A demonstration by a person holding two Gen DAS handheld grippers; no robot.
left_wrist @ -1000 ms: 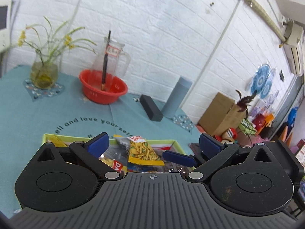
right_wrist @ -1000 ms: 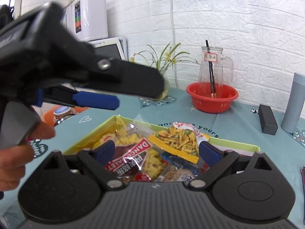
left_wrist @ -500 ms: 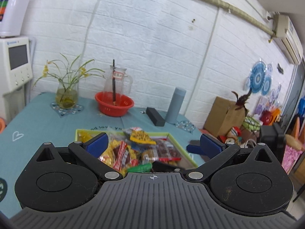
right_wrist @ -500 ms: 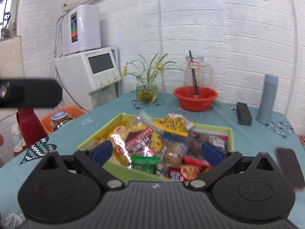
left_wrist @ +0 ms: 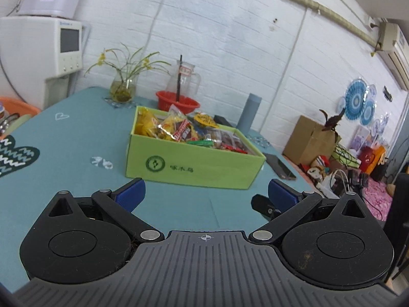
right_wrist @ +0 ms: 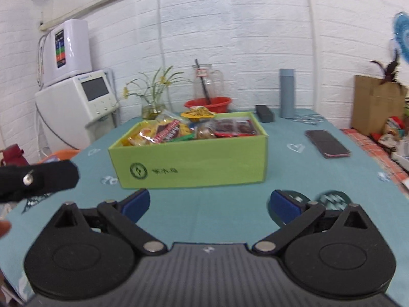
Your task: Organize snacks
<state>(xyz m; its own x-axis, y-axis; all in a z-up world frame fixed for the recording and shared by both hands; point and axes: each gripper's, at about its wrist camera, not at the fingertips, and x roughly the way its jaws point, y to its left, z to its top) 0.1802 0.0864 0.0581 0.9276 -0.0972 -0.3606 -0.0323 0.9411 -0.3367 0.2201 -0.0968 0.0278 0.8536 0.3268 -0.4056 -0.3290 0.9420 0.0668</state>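
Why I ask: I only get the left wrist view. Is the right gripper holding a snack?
Observer: No. The right gripper has empty jaws that have just been opening.
Operator: How does my left gripper look from there?
Observer: The left gripper shows as a black piece at that view's left edge, nearer than the green box.
Operator: Any hand visible?
Observer: Only a fingertip at the far left edge.

Both wrist cameras look forward over their claws, low above the table (left_wrist: 76, 133), sharing the green box (left_wrist: 194, 163) (right_wrist: 194, 163).
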